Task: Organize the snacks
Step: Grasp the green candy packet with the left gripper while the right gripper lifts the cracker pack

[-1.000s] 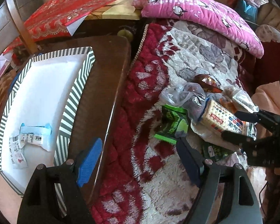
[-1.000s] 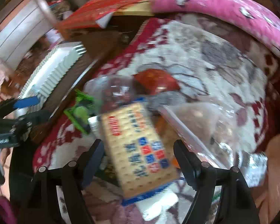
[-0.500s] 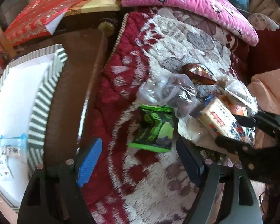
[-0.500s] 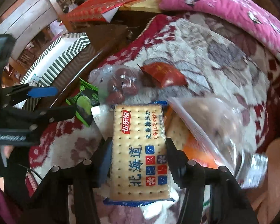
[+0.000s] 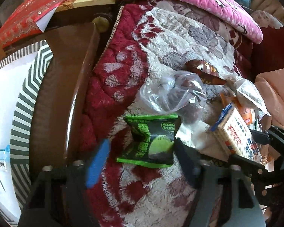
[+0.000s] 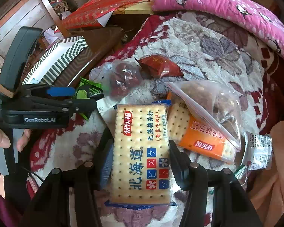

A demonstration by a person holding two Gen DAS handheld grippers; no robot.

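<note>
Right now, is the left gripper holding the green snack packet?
No, the left gripper is open, its fingers on either side of the green snack packet, which lies on the blanket.

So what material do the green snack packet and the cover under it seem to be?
Green snack packet: looks like thin glossy plastic film, since it creases and has crimped, serrated ends. Cover: looks like plush fleece fabric, with a fuzzy, clumped pile in red and white; the exact fibre cannot be told.

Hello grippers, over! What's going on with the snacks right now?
Right gripper shut on cracker pack. Left gripper open around green snack packet. Bag of nuts overlaps orange cracker pack.
</note>
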